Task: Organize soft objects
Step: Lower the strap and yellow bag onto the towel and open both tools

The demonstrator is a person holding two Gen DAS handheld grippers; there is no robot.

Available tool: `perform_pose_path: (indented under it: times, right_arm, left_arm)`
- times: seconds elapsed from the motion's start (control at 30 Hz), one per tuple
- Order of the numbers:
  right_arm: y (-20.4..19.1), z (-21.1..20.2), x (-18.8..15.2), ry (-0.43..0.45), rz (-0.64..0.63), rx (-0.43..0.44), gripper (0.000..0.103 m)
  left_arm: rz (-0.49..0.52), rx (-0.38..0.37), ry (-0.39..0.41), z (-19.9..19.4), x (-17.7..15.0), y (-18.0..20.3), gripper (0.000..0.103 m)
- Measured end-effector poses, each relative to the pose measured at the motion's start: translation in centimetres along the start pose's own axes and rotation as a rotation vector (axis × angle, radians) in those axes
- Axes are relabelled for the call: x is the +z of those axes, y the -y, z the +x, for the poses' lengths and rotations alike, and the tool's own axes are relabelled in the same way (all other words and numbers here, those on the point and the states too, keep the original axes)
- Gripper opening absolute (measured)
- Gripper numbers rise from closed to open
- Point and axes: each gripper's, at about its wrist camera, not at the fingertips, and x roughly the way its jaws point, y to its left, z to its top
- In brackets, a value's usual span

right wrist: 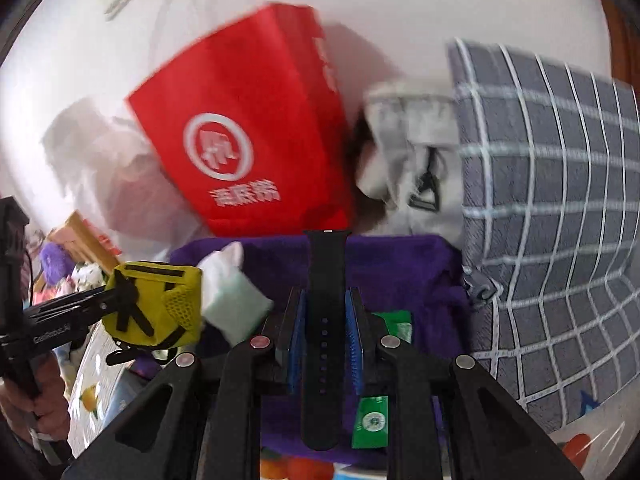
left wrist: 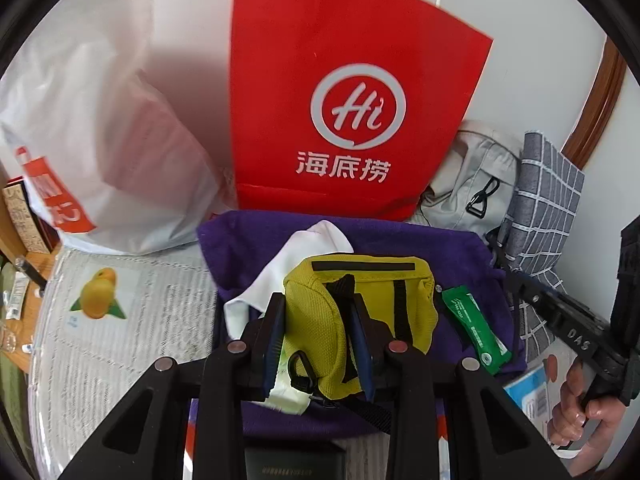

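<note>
The left gripper [left wrist: 316, 336] is clamped on a yellow woven pouch [left wrist: 360, 320] with black straps, over a purple cloth [left wrist: 460, 256]. The right gripper [right wrist: 326, 344] grips a black perforated watch strap [right wrist: 324, 320]. On the cloth lie a green sachet [left wrist: 476, 332] and white folded fabric [left wrist: 304, 252]. Beyond stand a stiff red paper bag [left wrist: 352, 92], a grey bag [left wrist: 468, 184] and a checked cushion [right wrist: 540, 200].

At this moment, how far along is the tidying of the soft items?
Nothing looks finished. In hand: the left gripper clamps the yellow pouch, the right gripper a black watch strap, both over the purple cloth. The green sachet and white cloth remain there.
</note>
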Motion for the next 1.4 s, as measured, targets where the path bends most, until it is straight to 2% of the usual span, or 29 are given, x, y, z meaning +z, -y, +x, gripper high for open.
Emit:
perform_pose_path:
  times: [0.07, 0.17, 0.37, 0.6, 0.73, 1.07, 1.17, 1.23, 1.4]
  right_arm:
    - [0.6, 1.1, -0.1, -0.037, 0.013, -0.012, 0.020]
    - [1.6, 2.4, -0.4, -0.081, 0.058, 0.027, 0.020]
    - [2.2, 4.2, -1.2, -0.143, 0.056, -0.015, 0.020]
    - [3.2, 6.0, -1.9, -0.212, 0.100, -0.023, 0.021]
    - [3.5, 5.9, -1.9, -0.211, 0.101, -0.035, 0.021]
    - [2.3, 6.3, -1.8, -0.212, 0.047, -0.062, 0.022]
    - [1.6, 6.4, -1.8, -0.212, 0.039, -0.059, 0.033]
    - [1.0, 6.4, -1.8, -0.211, 0.016, -0.053, 0.034]
    - [-0.2, 5.5, -1.7, -0.169, -0.031, -0.086, 0.046]
  left_arm:
    - [-0.006, -0.007, -0.015, 1.1, 0.0, 0.0, 0.030]
    - [0.004, -0.008, -0.047, 2.3, 0.0, 0.1, 0.030]
    - [0.016, -0.007, -0.076, 3.5, -0.2, 0.2, 0.030]
    - [0.027, -0.041, -0.137, 4.9, -0.6, 1.0, 0.031]
    - [0.037, -0.013, -0.168, 5.7, -1.0, 1.5, 0.031]
    - [0.027, -0.013, -0.185, 5.7, -1.1, 1.3, 0.034]
    - [0.037, 0.002, -0.195, 5.9, -1.2, 1.6, 0.040]
    - [0.037, 0.004, -0.211, 6.1, -1.2, 1.7, 0.048]
    - [0.030, 0.006, -0.204, 5.3, -1.0, 1.5, 0.052]
